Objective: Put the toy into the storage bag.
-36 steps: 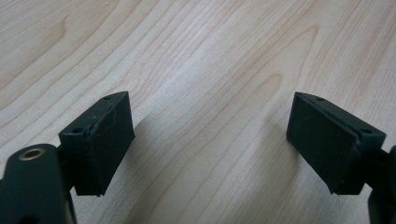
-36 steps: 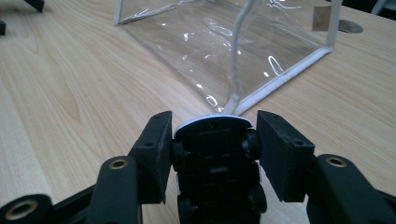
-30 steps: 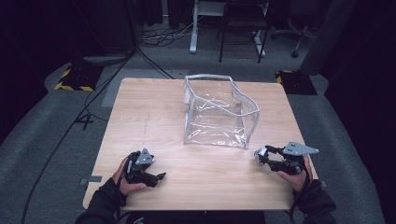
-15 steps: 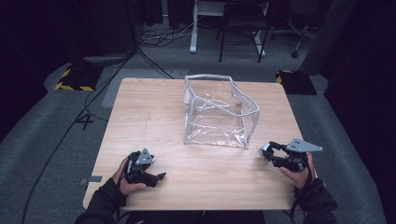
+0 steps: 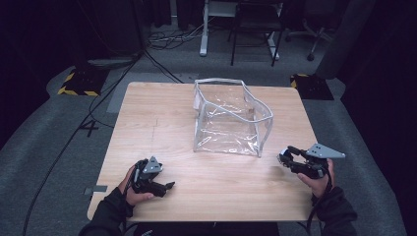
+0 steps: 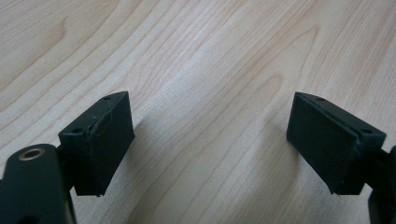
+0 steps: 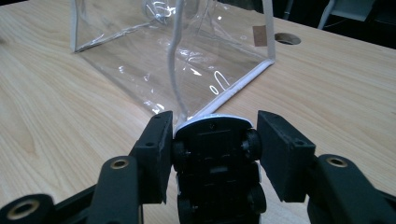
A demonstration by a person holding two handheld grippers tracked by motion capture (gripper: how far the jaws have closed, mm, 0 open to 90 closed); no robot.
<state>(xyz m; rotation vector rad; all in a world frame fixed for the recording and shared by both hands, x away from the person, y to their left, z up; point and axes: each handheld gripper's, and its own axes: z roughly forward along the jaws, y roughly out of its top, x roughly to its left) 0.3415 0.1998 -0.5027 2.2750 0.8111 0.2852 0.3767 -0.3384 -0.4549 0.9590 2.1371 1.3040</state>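
Observation:
A clear plastic bag with white trim stands open-topped at the middle of the wooden table. My right gripper hovers at the bag's right front corner, shut on a small toy car. The car's black underside and wheels face the camera, and its white nose nearly touches the bag's corner seam. My left gripper rests at the near left of the table. Its jaws stand wide apart with bare wood between its fingers.
A round cable hole sits in the tabletop beyond the bag. Dark floor with cables, a desk frame and a chair lie behind the table. Bare wood stretches between my two hands along the front edge.
My right gripper with the toy car has drifted slightly to the right. The left gripper and the bag have stayed put.

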